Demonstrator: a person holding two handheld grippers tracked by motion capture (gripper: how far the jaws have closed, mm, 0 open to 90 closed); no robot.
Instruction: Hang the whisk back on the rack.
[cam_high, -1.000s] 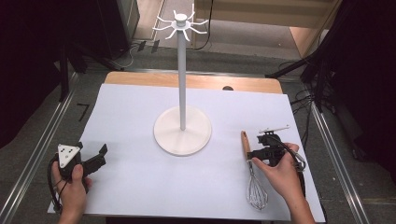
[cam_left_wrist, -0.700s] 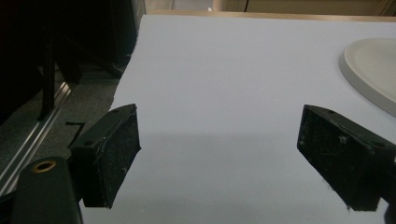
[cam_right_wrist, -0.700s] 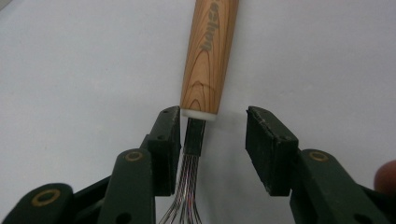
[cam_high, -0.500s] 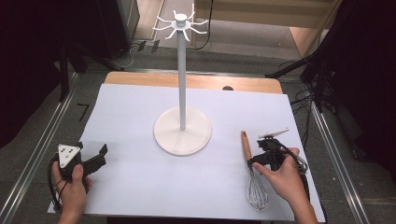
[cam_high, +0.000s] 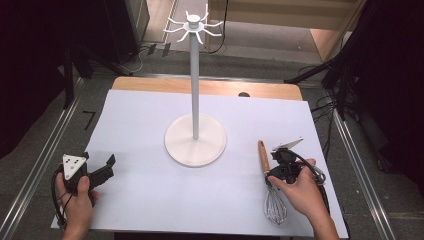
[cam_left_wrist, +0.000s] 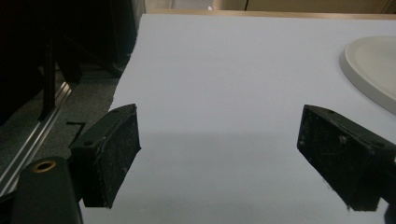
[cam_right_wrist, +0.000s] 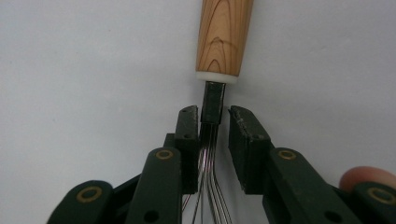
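Note:
A whisk with a wooden handle (cam_high: 262, 156) lies on the white sheet at the right, its wire head toward the front edge. My right gripper (cam_high: 270, 177) is down over its neck. In the right gripper view the dark neck and wires (cam_right_wrist: 213, 107) sit between the jaws of my right gripper (cam_right_wrist: 214, 126). The jaws have just been closing; the left pad is against the neck and a thin gap shows at the right pad. My left gripper (cam_high: 109, 167) rests at the front left, open, with nothing between the jaws (cam_left_wrist: 219, 154).
A tall white stand with hooked arms on top rises from a round base (cam_high: 195, 147) at the table's middle; its base edge (cam_left_wrist: 373, 70) lies ahead right of the left gripper. The white sheet (cam_high: 150, 125) covers the wooden table. Metal rails run along both sides.
The right gripper's jaws have narrowed around the whisk's neck. The right hand shifted slightly toward the front. The left hand and gripper have kept still.

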